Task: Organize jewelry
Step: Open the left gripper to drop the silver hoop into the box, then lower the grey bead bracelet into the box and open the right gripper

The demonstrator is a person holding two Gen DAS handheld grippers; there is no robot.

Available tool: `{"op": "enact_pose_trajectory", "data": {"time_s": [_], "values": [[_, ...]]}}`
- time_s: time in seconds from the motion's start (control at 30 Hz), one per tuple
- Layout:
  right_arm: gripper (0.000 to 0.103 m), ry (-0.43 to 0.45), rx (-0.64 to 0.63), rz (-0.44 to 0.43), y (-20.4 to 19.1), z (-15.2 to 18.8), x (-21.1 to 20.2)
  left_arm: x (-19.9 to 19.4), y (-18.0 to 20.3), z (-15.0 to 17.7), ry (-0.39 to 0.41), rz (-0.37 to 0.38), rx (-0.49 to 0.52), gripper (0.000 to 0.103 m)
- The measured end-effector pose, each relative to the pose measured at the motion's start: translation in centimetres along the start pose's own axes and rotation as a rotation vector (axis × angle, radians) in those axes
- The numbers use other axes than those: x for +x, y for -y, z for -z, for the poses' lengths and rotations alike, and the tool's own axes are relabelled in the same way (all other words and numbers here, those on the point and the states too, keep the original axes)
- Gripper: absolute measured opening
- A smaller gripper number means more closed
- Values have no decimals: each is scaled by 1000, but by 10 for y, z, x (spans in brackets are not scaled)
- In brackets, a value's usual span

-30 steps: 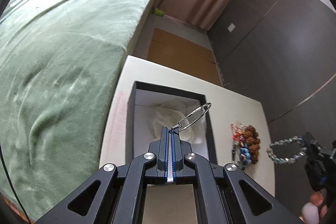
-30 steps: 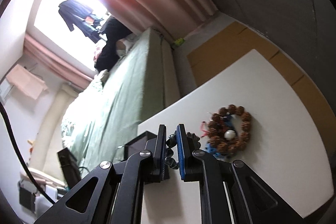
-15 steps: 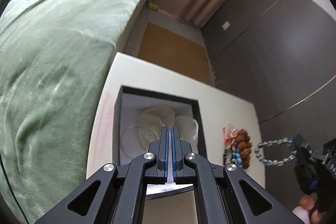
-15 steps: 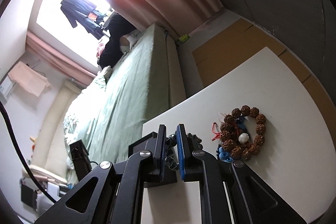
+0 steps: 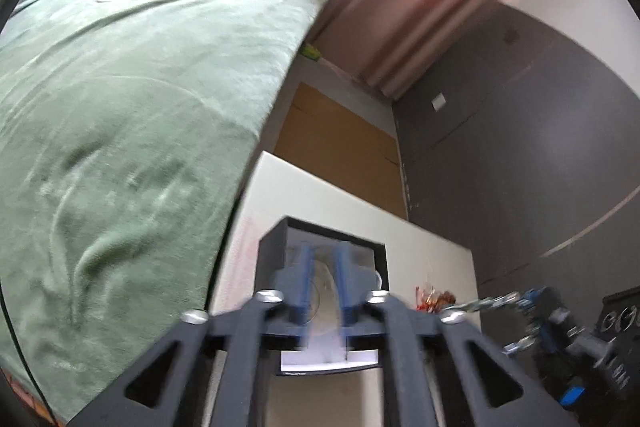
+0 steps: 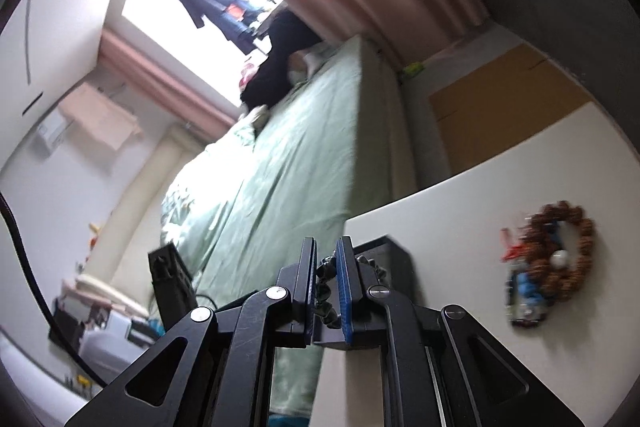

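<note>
L gripper (image 5: 323, 281): jaws have just been opening; pads apart, nothing pinched between them. I read its drop as done.
Box (image 5: 272, 255): black, open top, pale lining; sits right ahead of and under L fingertips, on the white table (image 5: 424, 247).
Thin ring (image 5: 320, 291): faint curved line on the lining, between L fingers. View is motion-blurred, so prob. the hoop but I can't swear to it.
R gripper (image 6: 325, 281): clamped tight on the dark bead bracelet (image 6: 326, 291); beads wedged between the blue pads (image 6: 345, 291), rest of the loop spills out past the R pad.
R gripper, seen from L cam (image 5: 548, 319): off to the R of L fingers, bracelet loop (image 5: 484, 303) hanging toward the box side.
Box from R cam (image 6: 394, 255): corner just beyond R fingertips, slightly R of them.
Leftovers: brown bead bracelet pile (image 6: 560, 251) w/ red and blue bits, well to the R of R fingers, on the table.
Step in hand: carry R's bracelet over the box opening, release.
How to do it well: clear L out first so the two don't clash over the box; centre R tips over the lining, not the rim; go low before opening so the loop doesn't snag the wall or bounce out; open slow.
</note>
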State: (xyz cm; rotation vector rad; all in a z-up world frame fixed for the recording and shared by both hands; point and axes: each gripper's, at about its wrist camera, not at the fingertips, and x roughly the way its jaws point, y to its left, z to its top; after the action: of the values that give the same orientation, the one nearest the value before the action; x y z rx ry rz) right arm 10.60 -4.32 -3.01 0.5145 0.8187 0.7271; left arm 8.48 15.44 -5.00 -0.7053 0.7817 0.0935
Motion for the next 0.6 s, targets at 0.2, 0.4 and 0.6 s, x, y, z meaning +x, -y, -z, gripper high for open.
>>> {"op": "enact_pose_trajectory", "data": {"time_s": [0.2,0.4,0.6], "values": [[12,-100,-37,-22,-11,7,46,-21,-12,-12,91,11,-47,77],[12,-184,-8,50,3,14,78,-25,-29,-18,105,3,-108,77],[38,-152,66,81,29,6,53,-25,-21,-16,108,10,-77,77]]}}
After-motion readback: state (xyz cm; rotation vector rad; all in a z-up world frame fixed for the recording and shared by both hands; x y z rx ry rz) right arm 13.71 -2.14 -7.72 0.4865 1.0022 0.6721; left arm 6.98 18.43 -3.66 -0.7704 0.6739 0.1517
